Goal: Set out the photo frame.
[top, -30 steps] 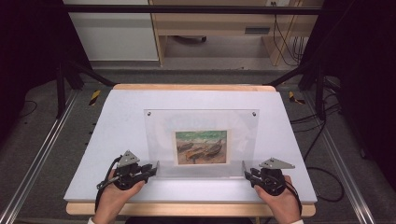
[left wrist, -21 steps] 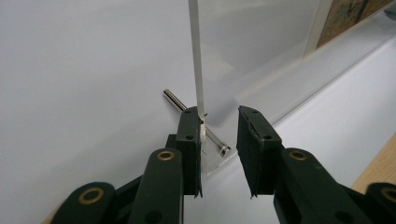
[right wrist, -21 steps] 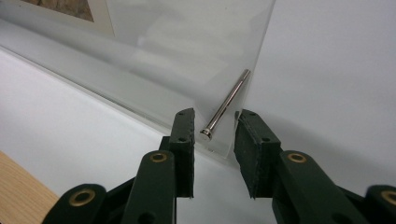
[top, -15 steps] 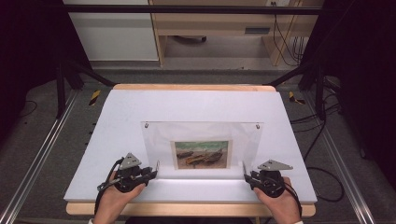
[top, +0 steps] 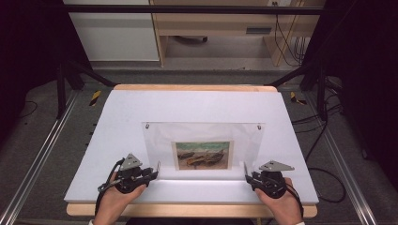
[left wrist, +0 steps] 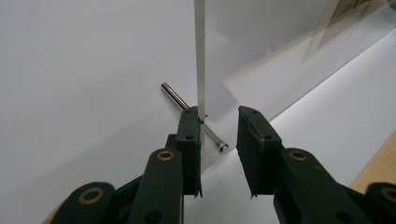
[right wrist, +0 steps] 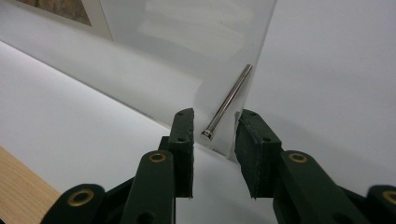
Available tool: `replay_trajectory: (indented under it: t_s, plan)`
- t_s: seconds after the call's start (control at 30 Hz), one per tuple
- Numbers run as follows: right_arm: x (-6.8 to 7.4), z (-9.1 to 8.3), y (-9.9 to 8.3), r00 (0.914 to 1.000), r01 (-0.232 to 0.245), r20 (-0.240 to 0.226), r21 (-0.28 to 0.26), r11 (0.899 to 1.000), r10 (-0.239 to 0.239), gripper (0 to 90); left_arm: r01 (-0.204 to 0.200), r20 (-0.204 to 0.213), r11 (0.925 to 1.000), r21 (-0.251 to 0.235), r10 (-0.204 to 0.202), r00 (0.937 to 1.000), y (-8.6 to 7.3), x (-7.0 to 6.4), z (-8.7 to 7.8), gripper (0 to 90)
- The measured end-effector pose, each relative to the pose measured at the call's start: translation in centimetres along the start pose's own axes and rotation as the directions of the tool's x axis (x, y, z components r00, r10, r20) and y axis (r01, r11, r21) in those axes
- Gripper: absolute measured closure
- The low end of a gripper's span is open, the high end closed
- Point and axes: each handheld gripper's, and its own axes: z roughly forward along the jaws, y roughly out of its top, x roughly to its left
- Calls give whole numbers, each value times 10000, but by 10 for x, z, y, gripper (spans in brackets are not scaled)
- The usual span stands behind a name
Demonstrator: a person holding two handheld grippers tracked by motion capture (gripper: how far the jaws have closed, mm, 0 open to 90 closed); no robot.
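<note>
Nearest the table's front edge: two hands, one gripper each. Left gripper (top: 157,169) and right gripper (top: 245,171) both released, jaws parted, one astride each lower corner of the frame. One clear acrylic frame (top: 202,137) stands near the middle of the white table (top: 117,117), bearing one picture of boats (top: 203,154). One steel leg pin (left wrist: 192,116) at the left corner, one (right wrist: 227,101) at the right; two small fasteners at the top corners.
</note>
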Motion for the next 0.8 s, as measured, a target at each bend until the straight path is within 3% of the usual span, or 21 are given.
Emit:
replay_trajectory:
  t_s: [0.8]
  plan:
    - [1, 1, 0, 10000, -61, -23, -29, 10000, 60, 659, -4, 120, 10000, -3, 4, 9999, 0, 2, 0, 694]
